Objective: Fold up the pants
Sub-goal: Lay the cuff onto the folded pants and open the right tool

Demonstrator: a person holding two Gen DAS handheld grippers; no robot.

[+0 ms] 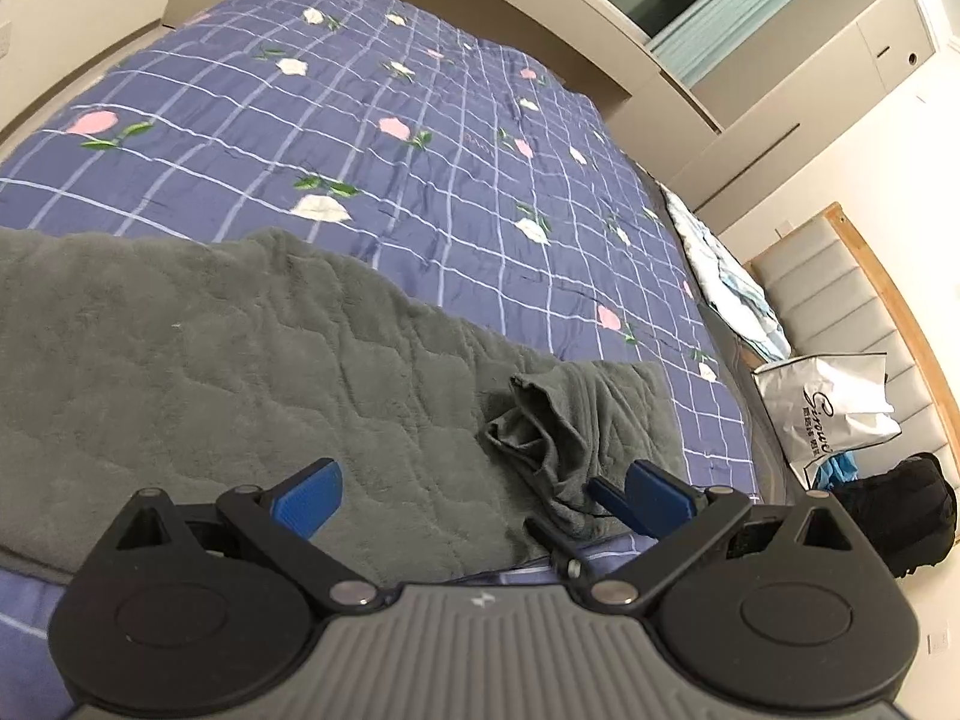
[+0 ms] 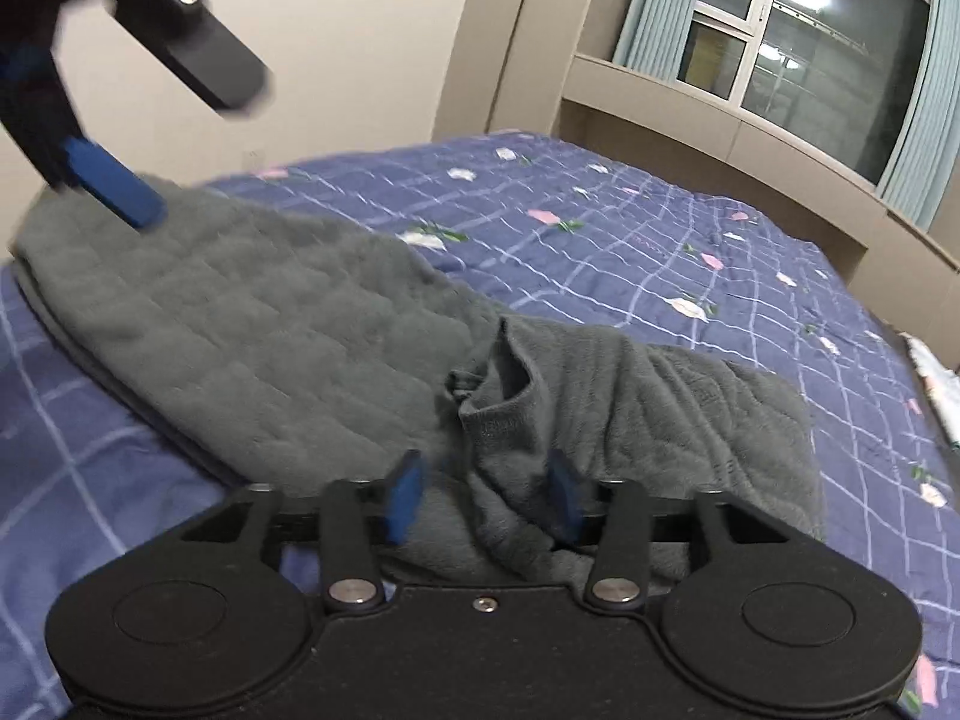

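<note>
Grey fleecy pants (image 1: 240,360) lie stretched along the near edge of the bed, with one end bunched into a crumpled fold (image 1: 540,420). My left gripper (image 1: 474,498) hovers just above the cloth with its blue pads far apart and nothing pinched between them. In the right wrist view the pants (image 2: 270,330) run away to the left. My right gripper (image 2: 485,498) straddles the bunched end (image 2: 510,396); cloth lies between the pads, with a gap at the left one. A blurred blue finger (image 2: 114,186) of the left gripper sits over the far end of the pants.
The bed carries a blue checked quilt with flowers (image 1: 420,150). A white shopping bag (image 1: 828,408) and a black object (image 1: 900,510) sit on the floor beside the bed. A padded headboard (image 1: 840,300) is at the right. A window with curtains (image 2: 810,60) lies beyond the bed.
</note>
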